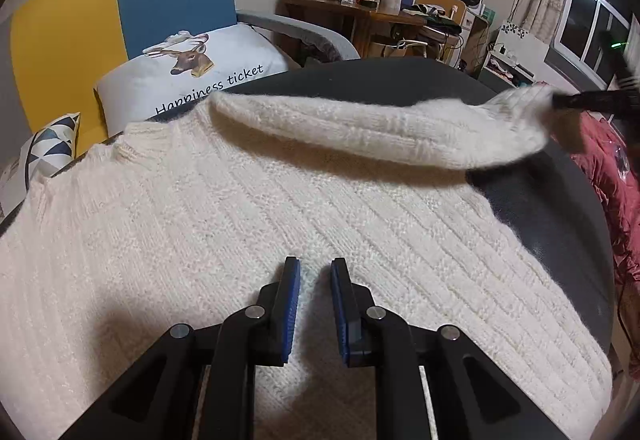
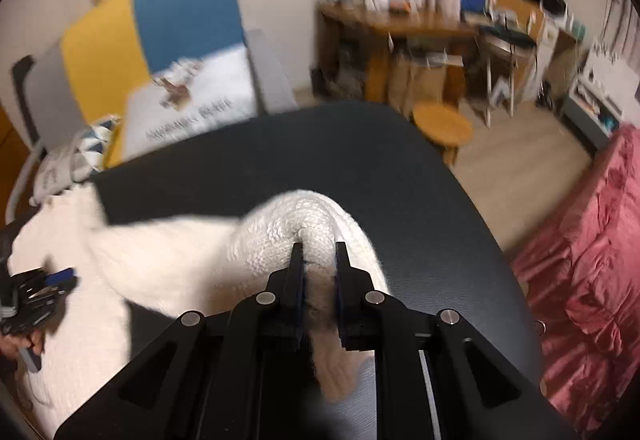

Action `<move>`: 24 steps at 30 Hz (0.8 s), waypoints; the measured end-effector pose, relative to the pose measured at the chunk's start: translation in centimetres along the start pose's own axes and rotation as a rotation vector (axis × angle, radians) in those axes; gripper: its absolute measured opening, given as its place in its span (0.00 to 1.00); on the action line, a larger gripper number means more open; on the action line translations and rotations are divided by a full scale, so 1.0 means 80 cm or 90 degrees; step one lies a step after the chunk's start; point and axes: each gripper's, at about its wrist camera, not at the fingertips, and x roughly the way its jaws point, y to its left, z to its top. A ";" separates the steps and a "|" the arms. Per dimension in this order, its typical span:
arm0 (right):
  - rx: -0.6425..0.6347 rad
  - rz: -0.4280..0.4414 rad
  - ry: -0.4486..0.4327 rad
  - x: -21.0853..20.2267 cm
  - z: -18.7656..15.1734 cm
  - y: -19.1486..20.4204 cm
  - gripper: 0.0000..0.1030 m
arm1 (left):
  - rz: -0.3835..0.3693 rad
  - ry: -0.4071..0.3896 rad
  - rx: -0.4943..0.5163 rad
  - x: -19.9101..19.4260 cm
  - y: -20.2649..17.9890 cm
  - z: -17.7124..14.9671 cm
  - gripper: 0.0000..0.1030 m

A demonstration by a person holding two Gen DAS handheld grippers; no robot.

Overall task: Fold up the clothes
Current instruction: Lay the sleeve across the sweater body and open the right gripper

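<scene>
A cream knitted sweater (image 1: 248, 208) lies flat on a dark round table (image 1: 560, 208). My left gripper (image 1: 315, 268) hovers just over the sweater's body, jaws a little apart with nothing between them. One sleeve (image 1: 380, 132) is lifted off the table and stretched to the right, where my right gripper (image 1: 560, 101) holds its cuff. In the right wrist view my right gripper (image 2: 319, 252) is shut on the sleeve cuff (image 2: 308, 224), held above the table (image 2: 360, 160). The left gripper (image 2: 48, 292) shows at the far left over the sweater's body (image 2: 72, 240).
A yellow and blue sofa (image 1: 120, 8) with a deer cushion (image 1: 192, 72) stands behind the table. A red quilt (image 2: 592, 248) lies to the right. A cluttered wooden desk (image 1: 360, 12) and a small round stool (image 2: 442, 126) stand further back.
</scene>
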 end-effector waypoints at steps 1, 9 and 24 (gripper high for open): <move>0.009 -0.005 0.017 0.017 0.003 -0.006 0.13 | -0.001 0.000 -0.001 0.000 0.000 0.000 0.15; 0.063 -0.032 0.073 0.109 0.011 -0.030 0.13 | -0.009 -0.001 -0.011 0.000 0.002 -0.001 0.15; 0.060 -0.023 -0.051 0.038 0.020 -0.040 0.22 | 0.002 -0.001 -0.006 0.000 -0.001 -0.002 0.15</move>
